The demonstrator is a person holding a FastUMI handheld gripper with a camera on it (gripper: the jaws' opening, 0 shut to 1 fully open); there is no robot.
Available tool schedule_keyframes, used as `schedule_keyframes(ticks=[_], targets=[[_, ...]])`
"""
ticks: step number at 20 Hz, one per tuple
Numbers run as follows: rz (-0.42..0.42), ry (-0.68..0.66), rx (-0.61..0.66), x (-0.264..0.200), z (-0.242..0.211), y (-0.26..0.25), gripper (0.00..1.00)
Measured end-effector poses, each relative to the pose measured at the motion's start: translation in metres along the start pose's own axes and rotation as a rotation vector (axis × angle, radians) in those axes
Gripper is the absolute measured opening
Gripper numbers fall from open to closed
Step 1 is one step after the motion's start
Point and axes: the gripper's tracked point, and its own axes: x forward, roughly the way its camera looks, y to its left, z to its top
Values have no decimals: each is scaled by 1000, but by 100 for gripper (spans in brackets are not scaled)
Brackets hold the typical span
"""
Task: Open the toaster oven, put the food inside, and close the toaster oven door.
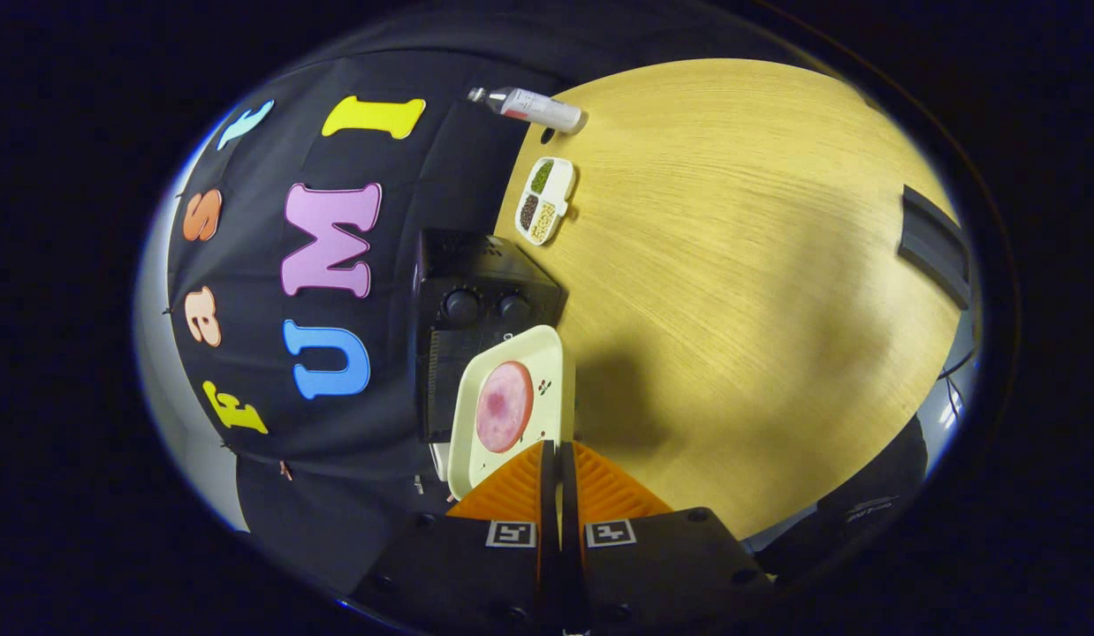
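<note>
- My gripper [558,455] has its fingers nearly together, pinching the near edge of the cream tray [547,349].
- On the tray lies a round pink slice of meat [504,405].
- Just beyond the tray I see the black toaster oven [463,274] with two knobs.
- Further on the wooden table [759,265] are a divided dish of beans [545,200] and a bottle [529,106].

One black toaster oven [476,300], two round black knobs [488,306] on it; one cream square plate [512,402] carrying one pink round meat slice [504,406]; one white three-compartment dish [546,200], three fillings: green, dark, pale; one clear bottle with white label [529,106]; one pale wooden table [759,291]; one gripper [559,473], two fingers pinching plate's edge; one dark bracket [934,243] at table's far side
</note>
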Motion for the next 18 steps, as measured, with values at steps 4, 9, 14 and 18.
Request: schedule_keyframes(ticks=[4, 9, 14, 18], targets=[[35, 7, -28, 45, -16, 33, 6], [44, 12, -45, 101, -28, 59, 6], [55, -30, -56, 150, -27, 78, 6], [59, -95, -11, 186, -16, 81, 6]])
